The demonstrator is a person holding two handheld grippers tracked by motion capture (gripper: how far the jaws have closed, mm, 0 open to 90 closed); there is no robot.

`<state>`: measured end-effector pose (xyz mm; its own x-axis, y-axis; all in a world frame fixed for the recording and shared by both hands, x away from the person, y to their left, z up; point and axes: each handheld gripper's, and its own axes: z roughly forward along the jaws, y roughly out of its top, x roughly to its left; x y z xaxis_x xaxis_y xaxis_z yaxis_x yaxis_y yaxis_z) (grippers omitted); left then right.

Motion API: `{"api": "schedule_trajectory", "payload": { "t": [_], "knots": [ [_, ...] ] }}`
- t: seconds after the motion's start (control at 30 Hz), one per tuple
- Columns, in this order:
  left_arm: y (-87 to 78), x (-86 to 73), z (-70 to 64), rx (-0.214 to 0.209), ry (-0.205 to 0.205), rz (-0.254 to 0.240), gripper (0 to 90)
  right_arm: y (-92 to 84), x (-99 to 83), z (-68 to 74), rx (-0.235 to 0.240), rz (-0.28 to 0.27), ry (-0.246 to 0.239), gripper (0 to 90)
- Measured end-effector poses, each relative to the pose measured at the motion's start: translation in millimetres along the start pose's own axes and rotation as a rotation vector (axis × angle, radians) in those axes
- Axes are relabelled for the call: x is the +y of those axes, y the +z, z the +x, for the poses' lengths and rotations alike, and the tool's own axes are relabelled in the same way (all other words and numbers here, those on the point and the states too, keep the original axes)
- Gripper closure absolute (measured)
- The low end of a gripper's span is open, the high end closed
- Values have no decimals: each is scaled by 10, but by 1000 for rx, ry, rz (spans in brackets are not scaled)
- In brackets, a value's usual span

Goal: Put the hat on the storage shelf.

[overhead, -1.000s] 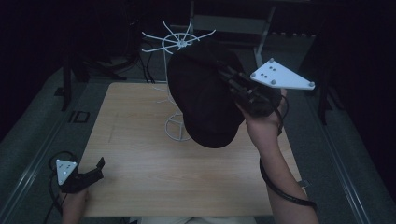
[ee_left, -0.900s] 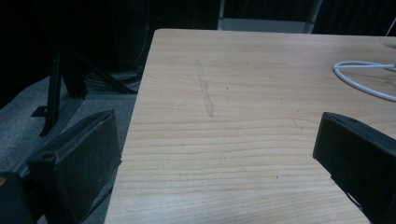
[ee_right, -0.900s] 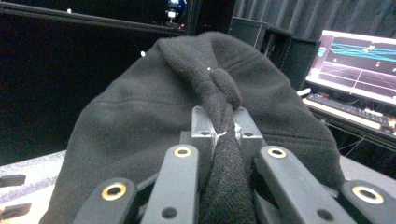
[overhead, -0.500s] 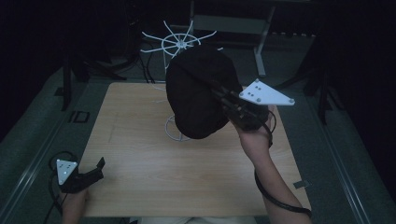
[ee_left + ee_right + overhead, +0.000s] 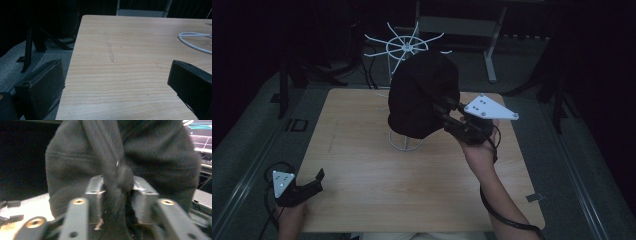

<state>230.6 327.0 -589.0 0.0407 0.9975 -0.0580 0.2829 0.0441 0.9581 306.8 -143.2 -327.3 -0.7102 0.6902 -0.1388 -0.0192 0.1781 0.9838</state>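
A black fabric hat (image 5: 422,97) hangs over a white wire stand (image 5: 404,47) whose ring base (image 5: 404,145) rests on the wooden table (image 5: 362,190). My right gripper (image 5: 443,107) reaches into the hat's right side from the right. Its jaws have just been opening. In the right gripper view a fold of the hat (image 5: 125,150) lies loosely between the parted jaws of the right gripper (image 5: 117,187). My left gripper (image 5: 317,177) rests at the table's near left corner, open and holding nothing, seen in its own view as the left gripper (image 5: 117,82) over bare table (image 5: 130,37).
The stand's ring base (image 5: 192,42) shows at the far right of the left gripper view. Dark metal frames and cables stand on the floor behind the table (image 5: 492,50). Grey floor runs along both sides of the table.
My right gripper came down and to the left with the hat, which now sits lower over the stand. Its jaws have parted. The left gripper has stayed put.
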Motion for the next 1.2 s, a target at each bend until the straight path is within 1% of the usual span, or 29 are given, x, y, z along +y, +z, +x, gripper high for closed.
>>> {"api": "schedule_trajectory", "payload": {
  "t": [0.1, 0.17, 0.23, 0.27, 0.37, 0.4, 0.43, 0.47, 0.5, 0.57, 0.63, 0.67, 0.73, 0.77, 0.8, 0.83, 0.93, 1.0, 1.1, 1.2],
  "knots": [
    [1, 0, 0, 0, 0, 1, 14, -67, 23, 10, -10, -28, -20, 424],
    [-1, 0, -2, 1, 1, -1, 15, -116, 22, 4, -22, -45, -23, 373],
    [-1, -1, -2, 0, 0, -1, 15, -155, 8, -9, -17, -59, -30, 320],
    [-1, -1, -2, 0, 0, -2, 15, -178, -8, -18, -31, -62, -35, 301],
    [-1, 0, -2, -1, 0, 0, 14, -226, -77, -55, -53, -60, -31, 254],
    [0, 0, -1, -1, 0, 1, 14, -235, -101, -67, -50, -55, -30, 212],
    [0, 0, -1, -1, 0, 1, 15, -239, -133, -88, -45, -30, -32, 171],
    [0, 0, -2, -1, 0, 2, 14, -244, -171, -105, -51, -21, -30, 171],
    [0, 0, -2, 0, 0, 2, 14, -256, -226, -133, -43, -21, -23, 163],
    [-1, -1, -2, 0, 0, -1, 15, -274, -305, -176, -46, -16, -8, 155],
    [-1, 0, -1, 0, 0, 0, 15, -290, -413, -239, -48, 4, 18, 142],
    [-1, -1, -2, 0, 0, -1, 15, -295, -449, -260, -52, 10, 26, 142],
    [-1, 0, -1, 1, 1, 0, 14, -298, -551, -311, -50, 40, 35, 136],
    [-1, -1, -2, 1, 0, -1, 15, -299, -606, -331, -56, 48, 36, 138],
    [-1, -1, -1, 1, 0, 0, 14, -296, -676, -357, -58, 69, 37, 138],
    [0, -1, -2, 1, -1, -1, 15, -292, -733, -378, -68, 85, 32, 139],
    [-1, -1, -3, 3, -1, -2, 15, -289, -913, -438, -94, 112, 32, 141],
    [-2, -1, -3, 2, 0, -1, 15, -284, -1032, -467, -117, 137, 21, 141],
    [0, 0, -3, 1, -1, 0, 14, -285, -1199, -526, -129, 163, 18, 141],
    [-3, -2, -5, 6, 0, -4, 15, -297, -1346, -577, -146, 177, 8, 142]
  ]
}}
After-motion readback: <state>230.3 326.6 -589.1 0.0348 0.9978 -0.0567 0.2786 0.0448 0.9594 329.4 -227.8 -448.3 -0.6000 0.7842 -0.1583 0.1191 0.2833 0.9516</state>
